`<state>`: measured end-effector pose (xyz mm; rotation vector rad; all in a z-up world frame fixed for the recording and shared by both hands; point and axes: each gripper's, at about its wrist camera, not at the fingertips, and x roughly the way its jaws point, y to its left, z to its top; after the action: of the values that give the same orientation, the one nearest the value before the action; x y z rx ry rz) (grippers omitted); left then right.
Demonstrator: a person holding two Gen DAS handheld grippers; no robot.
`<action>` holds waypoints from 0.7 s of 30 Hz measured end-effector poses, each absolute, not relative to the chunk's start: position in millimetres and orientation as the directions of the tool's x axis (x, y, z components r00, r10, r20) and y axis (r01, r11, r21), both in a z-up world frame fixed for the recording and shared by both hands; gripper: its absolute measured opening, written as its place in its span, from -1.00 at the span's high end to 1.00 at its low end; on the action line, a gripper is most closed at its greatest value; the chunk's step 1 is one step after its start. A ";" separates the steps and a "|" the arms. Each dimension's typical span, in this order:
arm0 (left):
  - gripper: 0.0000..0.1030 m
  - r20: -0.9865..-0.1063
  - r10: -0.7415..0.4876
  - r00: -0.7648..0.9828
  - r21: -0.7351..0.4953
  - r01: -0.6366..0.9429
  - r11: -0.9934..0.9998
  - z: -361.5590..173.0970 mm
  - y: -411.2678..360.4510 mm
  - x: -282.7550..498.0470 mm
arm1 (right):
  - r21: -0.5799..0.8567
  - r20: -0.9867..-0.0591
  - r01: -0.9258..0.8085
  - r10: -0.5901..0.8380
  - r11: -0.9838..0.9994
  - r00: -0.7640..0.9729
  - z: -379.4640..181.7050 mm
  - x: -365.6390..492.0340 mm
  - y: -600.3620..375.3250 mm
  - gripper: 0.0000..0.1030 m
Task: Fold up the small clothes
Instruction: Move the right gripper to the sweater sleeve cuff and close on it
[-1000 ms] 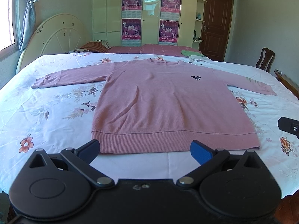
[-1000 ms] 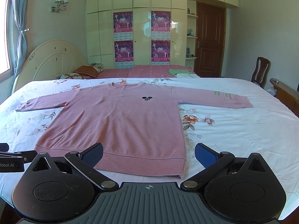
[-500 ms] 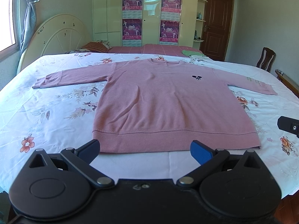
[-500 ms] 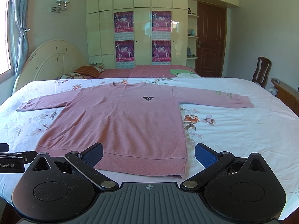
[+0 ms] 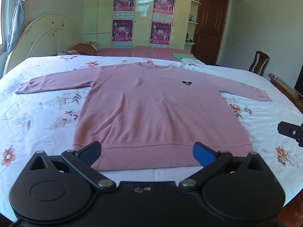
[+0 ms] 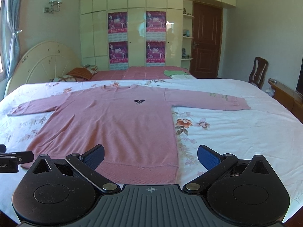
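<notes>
Both my grippers nearer hem than a second ago. Left gripper (image 5: 146,151) and right gripper (image 6: 150,154) wide open, empty. Pink sweater (image 5: 157,109) flat on bed (image 5: 37,113), unfolded. Hem grasp likely next.

A pink long-sleeved sweater (image 5: 151,109) lies flat and face up on the floral bedsheet, unfolded. Both sleeves spread out to left and right. Its ribbed hem is at the near edge, its neckline at the far side, a small dark emblem on the chest.
</notes>
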<state>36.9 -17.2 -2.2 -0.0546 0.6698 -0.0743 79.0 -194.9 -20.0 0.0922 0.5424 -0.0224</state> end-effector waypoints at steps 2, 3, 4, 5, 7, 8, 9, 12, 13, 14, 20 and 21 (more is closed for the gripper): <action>-0.99 -0.592 -0.075 0.802 -0.065 0.045 0.997 1.5 -20.1 46.7 | 0.093 -0.513 0.068 -0.011 0.993 0.858 -20.1 87.3 -205.9 -1.00; -0.99 -0.583 -0.068 0.810 -0.057 0.042 0.997 3.3 -21.9 54.0 | 0.098 -0.510 0.079 -0.018 0.992 0.860 -19.8 92.4 -211.5 -1.00; -0.99 -0.581 -0.062 0.812 -0.054 0.038 0.998 4.7 -23.3 62.6 | 0.110 -0.506 0.086 -0.019 0.990 0.862 -19.7 99.8 -218.8 -1.00; -0.99 -0.581 -0.065 0.811 -0.062 0.036 0.997 5.6 -23.2 71.8 | 0.124 -0.506 0.091 -0.016 0.988 0.862 -19.5 107.5 -225.6 -1.00; -0.97 -0.582 -0.085 0.809 -0.082 0.045 0.996 6.7 -22.6 90.2 | 0.151 -0.506 0.102 -0.011 0.983 0.862 -18.8 124.9 -238.6 -1.00; -0.82 -0.583 -0.062 0.810 -0.067 0.028 0.997 6.4 -23.4 100.8 | 0.163 -0.504 0.106 -0.010 0.981 0.864 -17.2 135.7 -245.7 -0.99; -0.63 -0.584 -0.040 0.811 -0.049 0.014 0.999 6.5 -24.5 111.0 | 0.173 -0.497 0.110 -0.010 0.979 0.867 -15.3 144.6 -252.2 -0.99; -0.57 -0.582 0.008 0.813 -0.016 -0.021 1.000 6.4 -26.5 142.7 | 0.179 -0.472 0.118 -0.020 0.977 0.881 -10.8 172.5 -267.4 -0.99; -0.65 -0.576 0.022 0.818 -0.009 -0.033 0.999 6.5 -26.9 152.6 | 0.178 -0.469 0.120 -0.023 0.977 0.883 -9.9 181.7 -272.0 -0.98; -0.78 -0.562 0.028 0.827 -0.011 -0.041 0.999 6.4 -27.1 161.7 | 0.179 -0.464 0.118 -0.022 0.977 0.886 -9.6 192.9 -277.0 -0.55; -0.67 -0.562 0.018 0.827 -0.017 -0.034 0.999 -3.9 -30.5 225.2 | 0.220 -0.486 0.148 -0.023 0.964 0.874 -20.8 257.8 -315.9 -0.01; -0.71 -0.573 0.032 0.819 -0.008 -0.044 0.999 -7.6 -31.3 237.0 | 0.226 -0.491 0.153 -0.024 0.962 0.871 -23.5 268.9 -322.9 -0.01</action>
<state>237.0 -31.3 -7.6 -0.0212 0.6095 0.0405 268.9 -322.9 -23.5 0.2630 0.5067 -0.0935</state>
